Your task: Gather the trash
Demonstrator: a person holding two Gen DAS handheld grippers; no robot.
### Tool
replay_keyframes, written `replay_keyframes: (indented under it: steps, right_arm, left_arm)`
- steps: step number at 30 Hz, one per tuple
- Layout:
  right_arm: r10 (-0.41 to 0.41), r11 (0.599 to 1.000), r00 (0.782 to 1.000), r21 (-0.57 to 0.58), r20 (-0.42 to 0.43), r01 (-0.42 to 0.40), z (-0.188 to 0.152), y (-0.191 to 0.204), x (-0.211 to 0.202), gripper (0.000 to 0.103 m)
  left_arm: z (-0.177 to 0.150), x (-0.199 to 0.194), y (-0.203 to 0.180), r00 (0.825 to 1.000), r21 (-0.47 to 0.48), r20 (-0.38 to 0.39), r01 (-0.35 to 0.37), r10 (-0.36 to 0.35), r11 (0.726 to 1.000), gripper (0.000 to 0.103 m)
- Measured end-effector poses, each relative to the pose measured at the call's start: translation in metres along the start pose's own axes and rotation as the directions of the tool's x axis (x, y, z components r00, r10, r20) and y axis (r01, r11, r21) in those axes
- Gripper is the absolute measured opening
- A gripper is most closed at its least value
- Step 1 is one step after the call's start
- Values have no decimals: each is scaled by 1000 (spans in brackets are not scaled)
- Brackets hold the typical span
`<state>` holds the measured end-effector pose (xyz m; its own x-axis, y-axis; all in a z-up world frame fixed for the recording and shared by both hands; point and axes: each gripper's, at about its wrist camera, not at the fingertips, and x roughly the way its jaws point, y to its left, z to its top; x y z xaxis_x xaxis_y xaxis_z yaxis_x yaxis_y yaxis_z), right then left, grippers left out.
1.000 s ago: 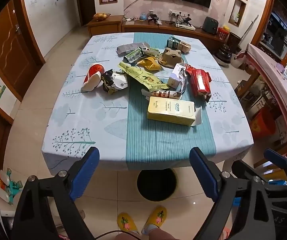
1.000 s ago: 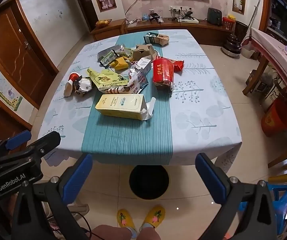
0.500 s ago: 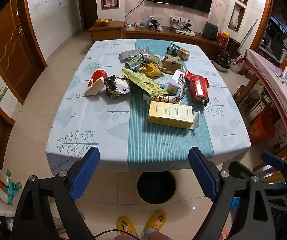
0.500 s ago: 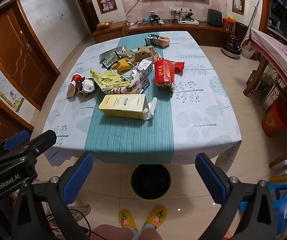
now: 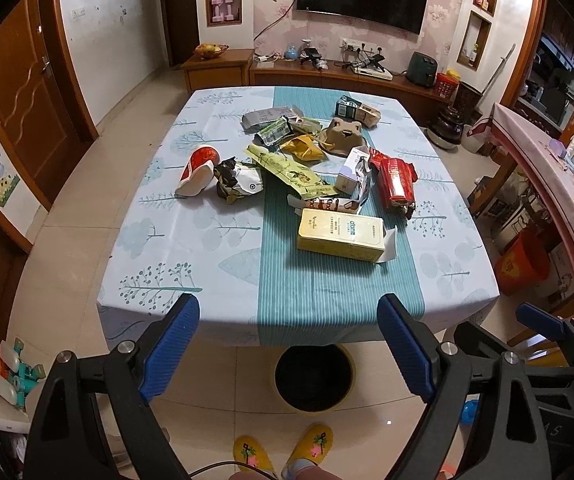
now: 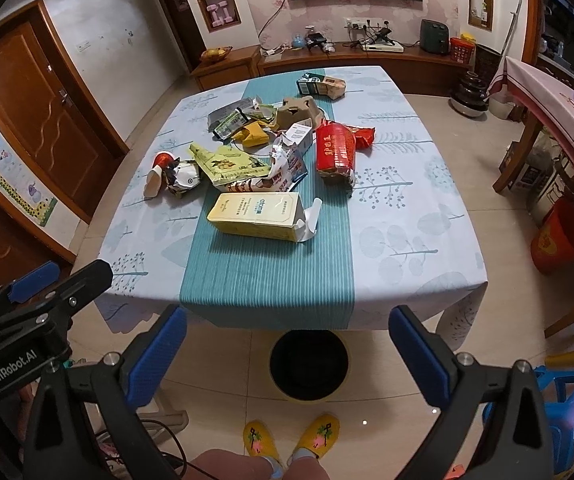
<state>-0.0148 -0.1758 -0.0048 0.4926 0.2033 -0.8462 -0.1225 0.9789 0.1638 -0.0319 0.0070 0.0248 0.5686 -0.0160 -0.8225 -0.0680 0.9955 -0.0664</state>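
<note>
Several pieces of trash lie on the table (image 5: 191, 248) (image 6: 407, 248): a yellow carton (image 5: 341, 234) (image 6: 257, 214) nearest me, a red snack bag (image 5: 395, 178) (image 6: 335, 150), a green-yellow wrapper (image 5: 291, 170) (image 6: 227, 162), a crumpled foil wrapper (image 5: 239, 180) (image 6: 181, 178), a red-and-white cup (image 5: 197, 166) (image 6: 159, 170) and a brown paper tray (image 5: 343, 136) (image 6: 297, 110). My left gripper (image 5: 289, 352) and right gripper (image 6: 287, 356) hang open and empty, short of the near table edge. A black bin (image 5: 313, 376) (image 6: 307, 364) stands on the floor under that edge.
A person's feet in yellow slippers (image 5: 283, 454) (image 6: 291, 436) stand below the bin. A red bucket (image 5: 523, 258) (image 6: 559, 240) and a second table (image 5: 559, 184) are to the right. A blue stool (image 6: 563, 396) sits at the lower right. Wooden doors line the left wall.
Both grippers have pulled back and tilted up a little, so the table looks farther away and more of the room shows. Nothing on the table has moved.
</note>
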Motion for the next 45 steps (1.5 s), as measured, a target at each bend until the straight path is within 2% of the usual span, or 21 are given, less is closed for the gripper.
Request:
replay_keyframes:
  steps: [11,18,29,34,38,45]
  right_arm:
    - [37,999,999,-23,12,-36,0,0,-3,96]
    - [59,998,998,-37,14,-59,2,-1,-3,93]
    - [106,993,994,-64,17,-104,7,2,0,86]
    - [128,988,992,-83,7,-127,11,11,5,83]
    - [143,984,990,-103,-1,-142,18,22,11,80]
    - [137,978,991,-157,-10,-136,41,47,32,79]
  left_arm:
    - [0,-4,4,1000,-12,8,-1,1,1000,89]
    - [-1,-11,2,1000,-21,16,-25,25,999,89]
    - [2,-14,-3,995,-9,26,-92,93,996,89]
    - [2,-10,-1,988,16,7,-156,156,988,89]
    - [8,-3,13,986,-1,-20,-165,165,986,89]
    - [32,11,44,986,-35,-16,-169,168,985,89]
